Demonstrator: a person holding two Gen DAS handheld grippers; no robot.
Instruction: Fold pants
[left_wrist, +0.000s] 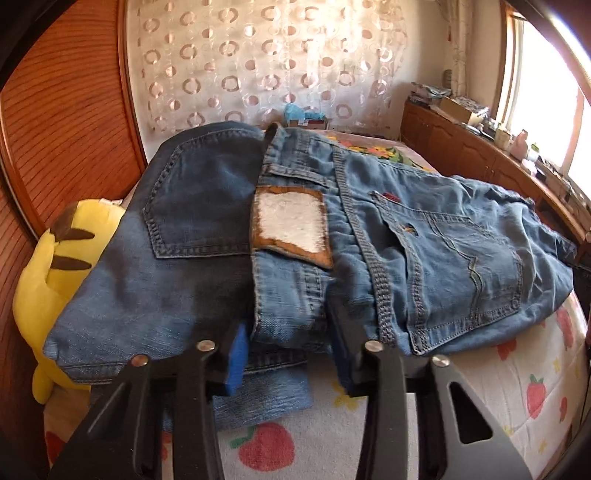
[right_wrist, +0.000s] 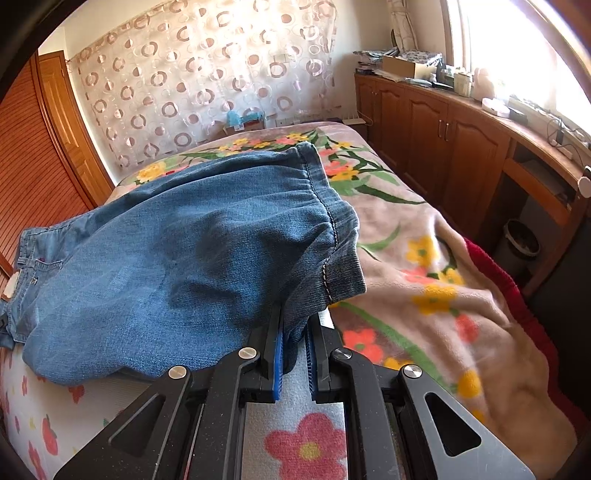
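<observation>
Blue denim pants (left_wrist: 424, 236) lie folded on the bed, waistband with a worn brown and white patch (left_wrist: 291, 225) facing the left wrist camera. My left gripper (left_wrist: 288, 347) has its jaws wide apart, with the waistband edge between the blue pads. In the right wrist view the pants (right_wrist: 177, 258) drape over the bed with the leg hems (right_wrist: 340, 254) at right. My right gripper (right_wrist: 295, 354) is shut on a fold of denim near the hems.
A yellow plush toy (left_wrist: 55, 288) lies left of the pants by the wooden wardrobe (left_wrist: 55, 110). A floral blanket (right_wrist: 424, 295) covers the bed's right part. Wooden cabinets (right_wrist: 443, 140) with clutter line the window side. A strawberry-print sheet (left_wrist: 517, 387) is under the pants.
</observation>
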